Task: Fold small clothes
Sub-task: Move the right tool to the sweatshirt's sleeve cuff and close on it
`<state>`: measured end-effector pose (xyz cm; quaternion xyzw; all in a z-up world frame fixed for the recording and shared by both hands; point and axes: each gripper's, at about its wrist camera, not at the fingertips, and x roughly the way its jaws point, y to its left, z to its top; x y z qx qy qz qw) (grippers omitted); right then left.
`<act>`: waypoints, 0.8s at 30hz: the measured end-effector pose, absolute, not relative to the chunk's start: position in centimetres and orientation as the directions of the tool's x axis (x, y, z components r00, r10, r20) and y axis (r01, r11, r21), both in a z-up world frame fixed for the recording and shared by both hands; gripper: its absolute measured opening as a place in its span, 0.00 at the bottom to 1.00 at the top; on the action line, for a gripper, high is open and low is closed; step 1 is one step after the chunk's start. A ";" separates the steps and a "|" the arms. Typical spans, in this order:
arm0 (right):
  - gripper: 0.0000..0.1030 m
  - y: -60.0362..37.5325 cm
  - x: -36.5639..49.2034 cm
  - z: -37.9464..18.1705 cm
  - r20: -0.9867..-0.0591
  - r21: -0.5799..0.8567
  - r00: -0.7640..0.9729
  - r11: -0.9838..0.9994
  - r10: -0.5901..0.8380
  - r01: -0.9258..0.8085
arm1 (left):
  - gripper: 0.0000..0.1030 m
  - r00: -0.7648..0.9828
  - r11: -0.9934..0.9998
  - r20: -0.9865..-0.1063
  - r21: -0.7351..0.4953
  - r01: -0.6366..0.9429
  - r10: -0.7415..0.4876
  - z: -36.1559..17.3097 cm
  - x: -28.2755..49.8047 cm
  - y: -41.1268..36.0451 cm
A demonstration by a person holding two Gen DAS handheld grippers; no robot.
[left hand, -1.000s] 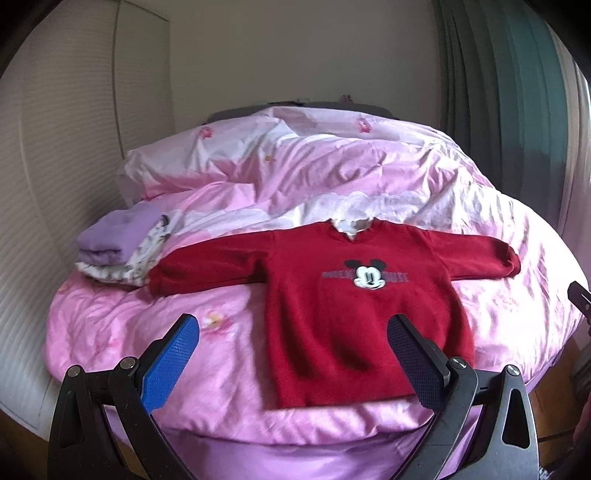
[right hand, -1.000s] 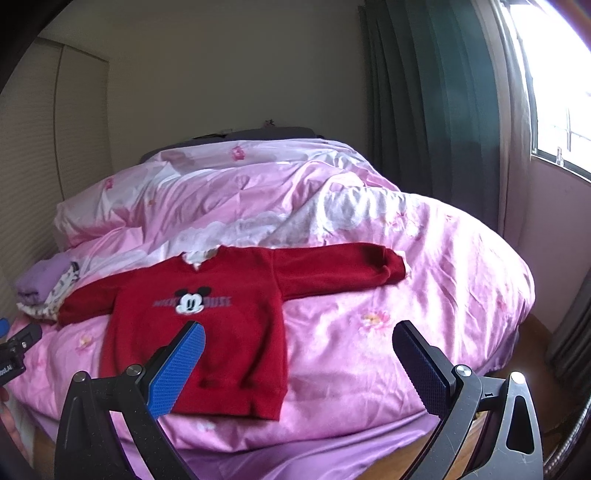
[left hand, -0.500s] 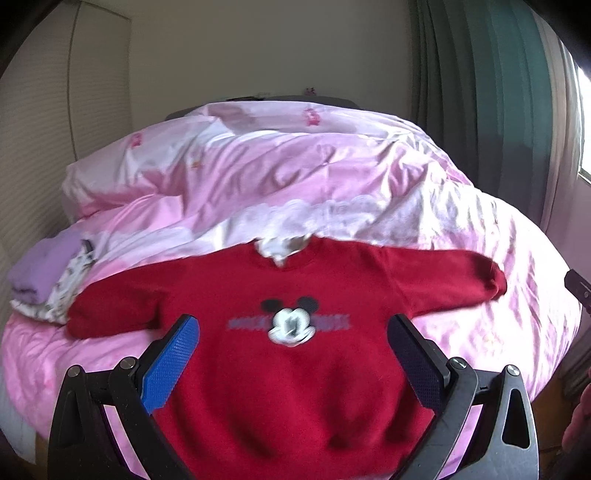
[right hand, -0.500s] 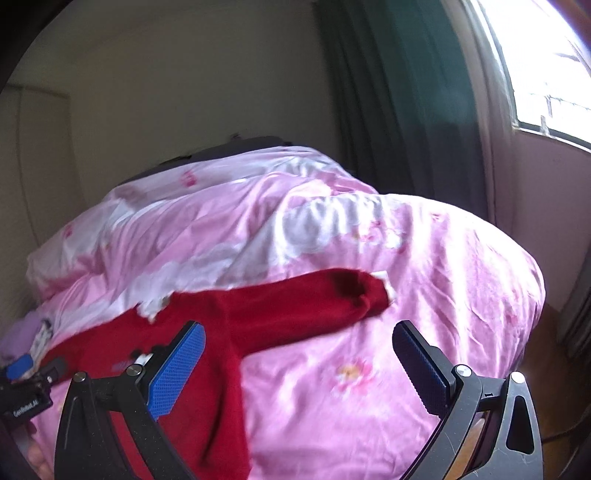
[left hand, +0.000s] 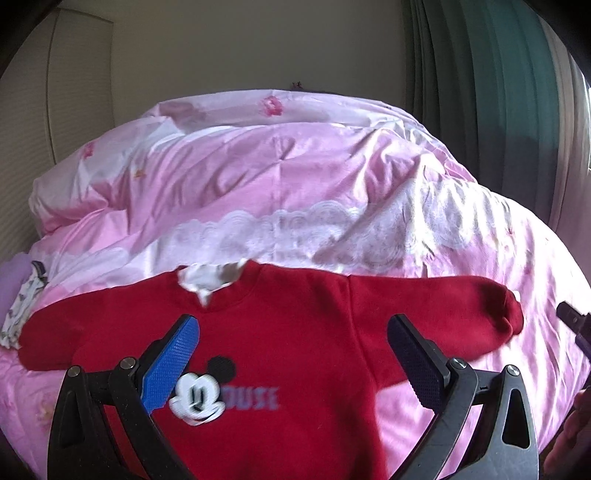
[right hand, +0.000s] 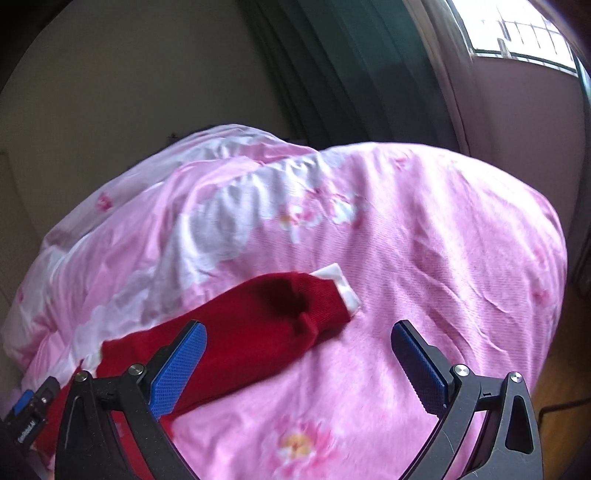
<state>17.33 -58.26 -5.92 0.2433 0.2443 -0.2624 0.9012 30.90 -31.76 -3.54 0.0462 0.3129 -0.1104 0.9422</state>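
A small red sweater (left hand: 295, 332) with a cartoon mouse print lies flat, face up, on the pink bed, both sleeves spread out. My left gripper (left hand: 291, 332) hovers open above its chest, just below the white collar (left hand: 207, 280). In the right wrist view the sweater's right sleeve (right hand: 266, 317) ends in a cuff with a white lining (right hand: 340, 284). My right gripper (right hand: 295, 339) stands open over that cuff, nothing between its fingers. The left gripper's body (right hand: 29, 417) shows at the lower left of the right wrist view.
A crumpled pink flowered duvet (left hand: 258, 177) covers the bed behind the sweater. Folded purple and patterned clothes (left hand: 18, 295) sit at the left edge. Dark green curtains (right hand: 351, 81) and a window (right hand: 517, 33) stand to the right, with wooden floor (right hand: 561, 391) beyond the bed.
Both grippers have moved forward and down toward the bed. The left one now hangs over the sweater's chest, the right one over the right sleeve's cuff. Both stayed open.
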 end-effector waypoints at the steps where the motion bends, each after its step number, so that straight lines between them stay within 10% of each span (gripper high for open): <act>1: 0.94 -58.9 17.8 -6.4 -0.575 0.313 0.737 0.737 -0.354 0.599 | 1.00 0.779 0.971 -0.601 0.019 0.237 -0.179 -3.8 31.4 -32.4; 6: 0.77 -62.6 20.0 -9.7 -0.627 0.358 0.714 0.698 -0.312 0.620 | 1.00 0.763 0.971 -0.623 0.022 0.239 -0.174 -5.4 33.7 -35.3; 24: 0.61 -67.6 23.2 -16.0 -0.677 0.463 0.714 0.650 -0.178 0.602 | 1.00 0.720 0.972 -0.678 0.037 0.231 -0.146 -9.4 36.6 -39.2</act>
